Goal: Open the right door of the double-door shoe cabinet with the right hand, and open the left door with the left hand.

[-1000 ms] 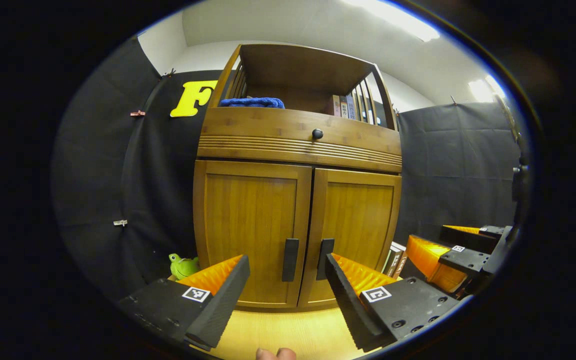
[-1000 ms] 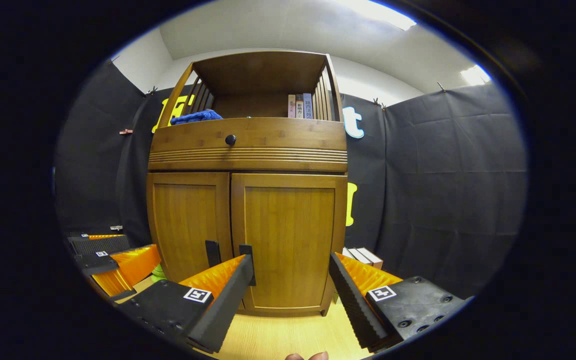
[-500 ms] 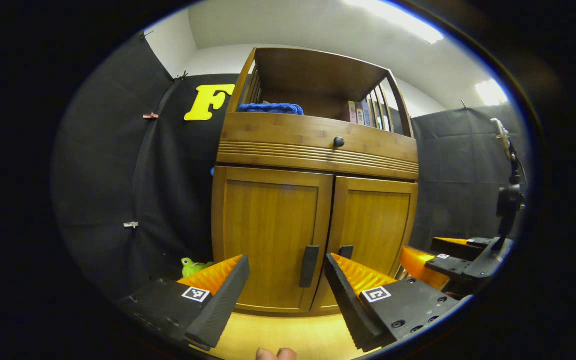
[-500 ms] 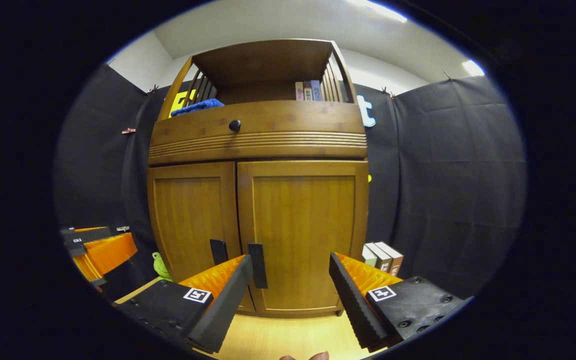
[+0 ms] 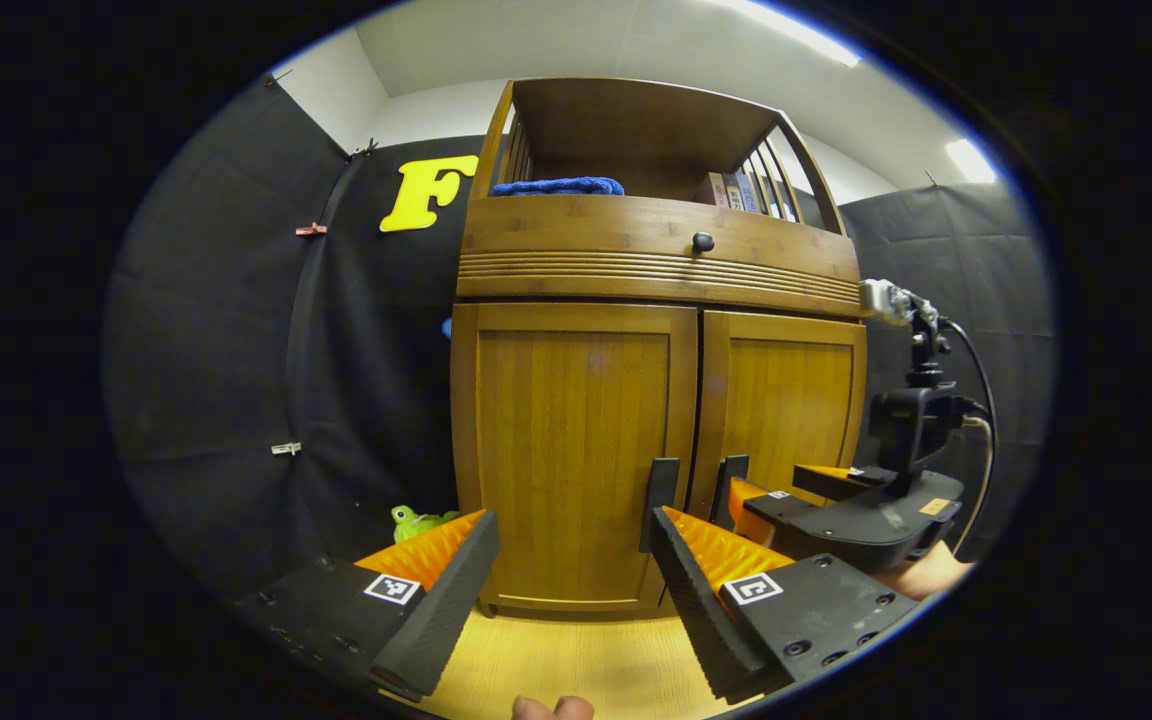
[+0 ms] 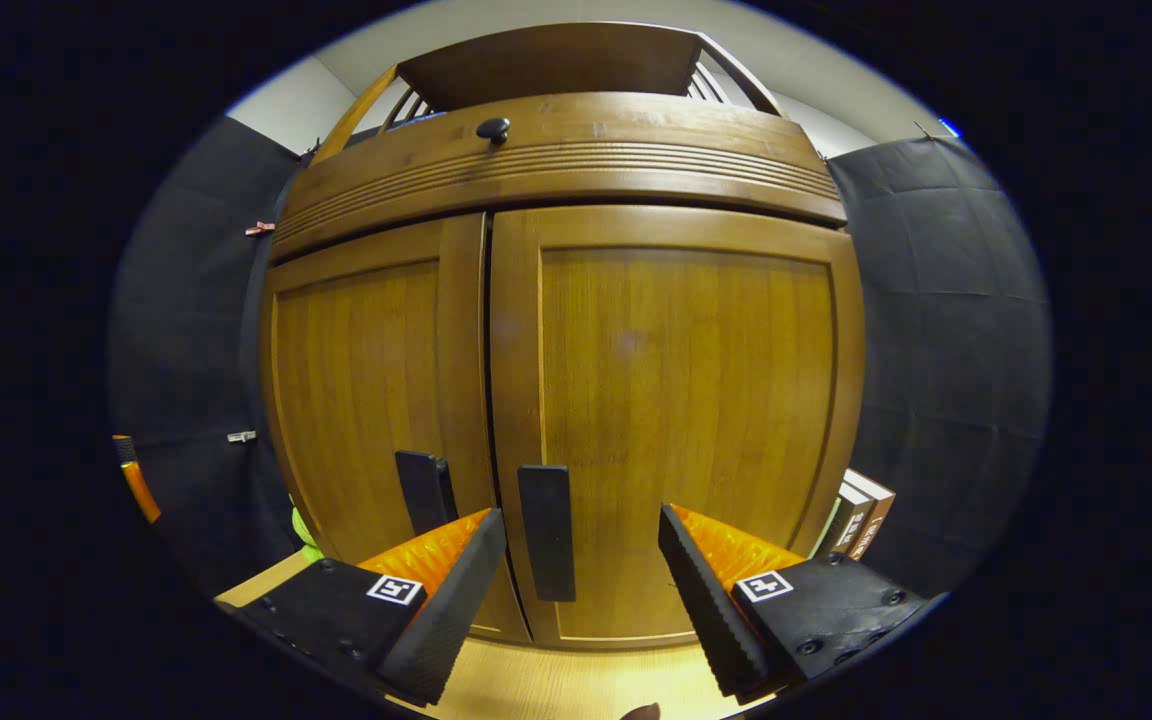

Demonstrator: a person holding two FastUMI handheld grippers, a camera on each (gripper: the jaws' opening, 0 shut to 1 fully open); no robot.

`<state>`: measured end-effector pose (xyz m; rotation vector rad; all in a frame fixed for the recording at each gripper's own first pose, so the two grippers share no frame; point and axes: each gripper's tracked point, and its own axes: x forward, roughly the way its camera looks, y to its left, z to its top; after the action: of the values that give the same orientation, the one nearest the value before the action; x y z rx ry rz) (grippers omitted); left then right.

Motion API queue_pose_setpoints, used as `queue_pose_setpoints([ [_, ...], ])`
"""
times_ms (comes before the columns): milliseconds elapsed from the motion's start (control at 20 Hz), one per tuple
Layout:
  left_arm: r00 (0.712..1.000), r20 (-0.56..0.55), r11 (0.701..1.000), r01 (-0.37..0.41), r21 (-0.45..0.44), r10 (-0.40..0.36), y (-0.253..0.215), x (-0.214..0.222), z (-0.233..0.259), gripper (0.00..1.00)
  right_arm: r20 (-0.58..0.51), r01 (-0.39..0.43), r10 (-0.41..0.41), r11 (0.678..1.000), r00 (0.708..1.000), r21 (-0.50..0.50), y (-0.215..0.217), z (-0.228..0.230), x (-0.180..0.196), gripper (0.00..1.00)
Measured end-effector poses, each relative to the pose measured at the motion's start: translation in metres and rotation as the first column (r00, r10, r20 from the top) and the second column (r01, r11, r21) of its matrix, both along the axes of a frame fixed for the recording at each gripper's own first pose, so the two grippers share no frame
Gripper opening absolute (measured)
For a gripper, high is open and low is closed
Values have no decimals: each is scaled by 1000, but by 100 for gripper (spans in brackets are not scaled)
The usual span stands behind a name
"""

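While both doors (image 6: 676, 400) stay closed, right tool (image 6: 581, 580) frames right handle (image 6: 546, 530).

Both doors (image 6: 676, 420) are shut, and bare bench (image 6: 576, 685) lies open before them. The right hand-held gripper (image 6: 581, 575), jaws wide, has free room around the right handle (image 6: 546, 545). The left hand-held gripper (image 5: 571, 580) faces the left handle (image 5: 661, 490), just beside its far finger. Books (image 6: 861, 515) crowd the cabinet's right corner, a green toy (image 5: 416, 520) its left.

A recording booth: black cloth walls (image 5: 226, 330) surround a wooden cabinet (image 5: 656, 400).
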<state>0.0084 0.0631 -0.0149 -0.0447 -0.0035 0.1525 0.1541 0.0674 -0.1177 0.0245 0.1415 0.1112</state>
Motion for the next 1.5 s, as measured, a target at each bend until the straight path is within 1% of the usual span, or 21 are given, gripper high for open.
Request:
queue_pose_setpoints([
  [100,1000,-2,1000,-3,10,3,3,0,-4,92,-14,-10,10,1000,1000,1,9,-9,11,98],
  [150,1000,-4,1000,-1,12,1,4,0,-4,95,-20,-20,20,1000,1000,6,14,-13,16,98],
  [200,1000,-6,1000,3,8,-3,5,1,-5,95,-33,-21,21,1000,999,10,17,-21,24,96],
  [250,1000,-7,1000,4,3,-4,7,2,-5,92,-50,-23,23,1000,998,14,21,-27,25,95],
  [300,1000,-7,1000,6,-8,-6,8,2,-6,92,-63,-16,17,1000,998,18,22,-31,27,84],
  [350,1000,-3,1000,11,-18,-11,9,1,-5,92,-69,-3,4,1000,998,18,21,-35,32,78],
  [400,1000,-3,1000,10,-24,-10,10,1,-5,92,-71,14,-13,1000,997,13,17,-41,33,69],
  [500,1000,-7,1000,9,-21,-9,12,1,-5,92,-73,12,-10,999,997,30,23,-42,38,43],
  [550,1000,-9,1000,9,-17,-9,13,0,-5,95,-86,10,-8,1000,996,23,23,-41,34,43],
  [600,1000,-10,1000,10,-16,-10,13,-2,-6,92,-82,8,-8,1000,997,6,22,-40,35,35],
  [650,1000,-11,1000,12,-20,-13,13,-3,-7,92,-86,1,-2,1000,996,-8,21,-41,32,35],
  [700,1000,-13,1000,15,-26,-16,13,-4,-9,92,-80,-6,6,1000,997,-7,22,-41,34,32],
  [750,1000,-15,999,18,-33,-19,12,-5,-9,95,-94,-21,22,1000,995,3,21,-40,30,29],
  [800,1000,-15,999,23,-37,-24,11,-6,-9,92,-95,-37,38,999,995,16,21,-39,26,22],
  [950,999,-7,999,32,-39,-32,5,-8,-5,94,-99,-77,79,997,992,19,17,-39,4,22],
  [1050,999,-1,999,35,-39,-35,1,-14,-4,95,-95,-100,104,994,990,50,11,-37,-16,22],
  [1200,999,4,998,45,-38,-45,-8,-21,-3,95,-101,-146,153,986,983,76,-5,-32,-47,21],
  [1250,999,9,998,50,-36,-50,-11,-22,-1,92,-101,-156,163,985,982,72,-10,-28,-57,21],
  [1300,998,10,998,55,-32,-54,-15,-24,-1,95,-98,-164,169,985,981,60,-15,-24,-67,22],
  [1350,998,13,998,56,-28,-56,-17,-25,0,92,-96,-167,171,985,981,51,-20,-23,-74,21],
  [1500,998,10,998,66,-24,-66,-25,-27,-1,95,-99,-153,155,988,983,35,-44,-20,-100,21],
])
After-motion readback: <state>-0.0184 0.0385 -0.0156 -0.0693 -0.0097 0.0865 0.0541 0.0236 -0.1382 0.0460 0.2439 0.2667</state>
